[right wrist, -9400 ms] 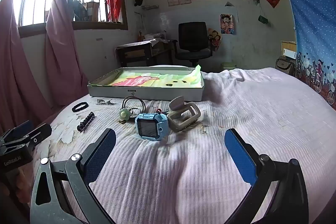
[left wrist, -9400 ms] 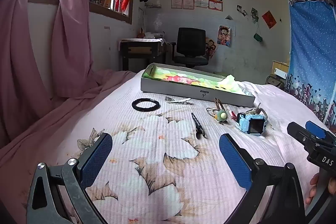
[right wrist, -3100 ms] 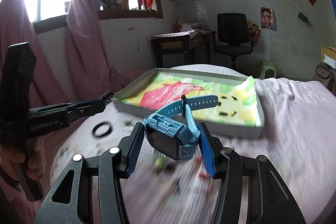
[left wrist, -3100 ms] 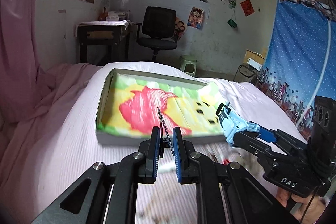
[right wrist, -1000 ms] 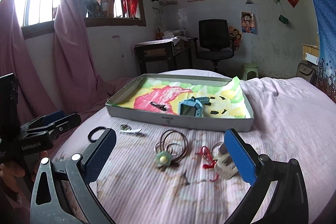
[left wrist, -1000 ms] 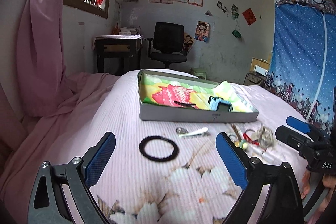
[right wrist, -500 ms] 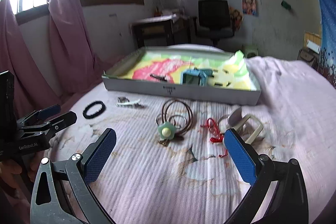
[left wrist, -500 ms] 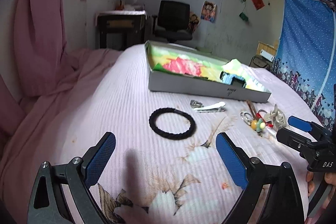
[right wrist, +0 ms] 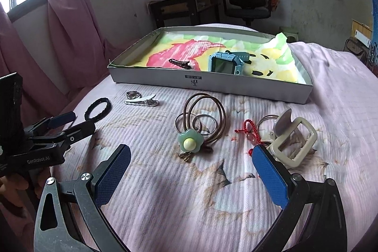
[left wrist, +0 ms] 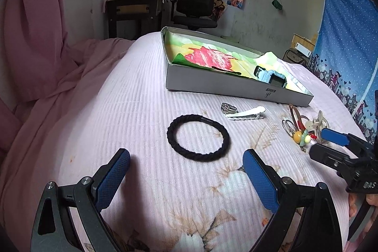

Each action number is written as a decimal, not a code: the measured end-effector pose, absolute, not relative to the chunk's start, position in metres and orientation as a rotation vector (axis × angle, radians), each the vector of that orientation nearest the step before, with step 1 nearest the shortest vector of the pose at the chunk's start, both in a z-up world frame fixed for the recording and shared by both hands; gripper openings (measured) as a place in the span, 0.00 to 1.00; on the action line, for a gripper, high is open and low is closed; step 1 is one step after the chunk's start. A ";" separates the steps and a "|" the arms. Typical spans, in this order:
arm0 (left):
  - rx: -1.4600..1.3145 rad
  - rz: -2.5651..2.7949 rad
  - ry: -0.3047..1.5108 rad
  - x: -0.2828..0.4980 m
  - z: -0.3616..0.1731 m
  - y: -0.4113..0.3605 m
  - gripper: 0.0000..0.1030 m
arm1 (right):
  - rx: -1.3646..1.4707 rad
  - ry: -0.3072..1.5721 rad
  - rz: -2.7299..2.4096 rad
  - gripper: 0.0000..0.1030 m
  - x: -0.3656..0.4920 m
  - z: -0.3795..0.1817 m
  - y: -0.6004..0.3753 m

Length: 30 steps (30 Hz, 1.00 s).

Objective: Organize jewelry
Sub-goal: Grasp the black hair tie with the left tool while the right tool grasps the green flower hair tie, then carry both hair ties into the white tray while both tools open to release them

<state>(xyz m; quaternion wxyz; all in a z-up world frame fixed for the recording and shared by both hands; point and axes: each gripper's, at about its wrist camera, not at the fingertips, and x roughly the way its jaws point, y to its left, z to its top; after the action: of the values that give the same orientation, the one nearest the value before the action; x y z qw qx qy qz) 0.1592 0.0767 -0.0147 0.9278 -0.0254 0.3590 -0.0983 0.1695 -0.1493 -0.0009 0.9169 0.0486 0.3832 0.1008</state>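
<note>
Jewelry lies scattered on the pink bedspread (left wrist: 132, 96) in front of a shallow box (right wrist: 212, 84). The left claw (left wrist: 186, 177) has its blue pads spread wide and holds nothing; the black bracelet (left wrist: 198, 137) lies flat on the cloth at its 12 o'clock, just beyond the pads and touching neither. A ring (left wrist: 227, 107) and a white hair clip (left wrist: 245, 115) lie further off at 1 o'clock, near the box's front wall.

The right claw (right wrist: 191, 169) is likewise spread wide and empty. The flower hair tie (right wrist: 190, 141) with its brown loops lies at its 12 o'clock, between the pads' lines. The red bead charm (right wrist: 248, 131) and cream claw clip (right wrist: 293, 145) lie at 1 o'clock, just beside the right pad (right wrist: 269, 177). Inside the box rest a blue watch (right wrist: 224, 63) and a dark hair clip (right wrist: 179, 62).
</note>
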 end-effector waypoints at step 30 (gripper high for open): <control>-0.024 -0.281 0.679 0.154 0.004 0.061 0.06 | 0.078 0.727 0.242 0.21 0.168 0.004 -0.145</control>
<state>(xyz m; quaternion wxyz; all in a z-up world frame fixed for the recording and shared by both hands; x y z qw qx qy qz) 0.1539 0.0607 0.0037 0.9331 -0.0119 0.3320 -0.1376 0.1678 -0.1449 0.0041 0.9267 0.0381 0.3548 0.1183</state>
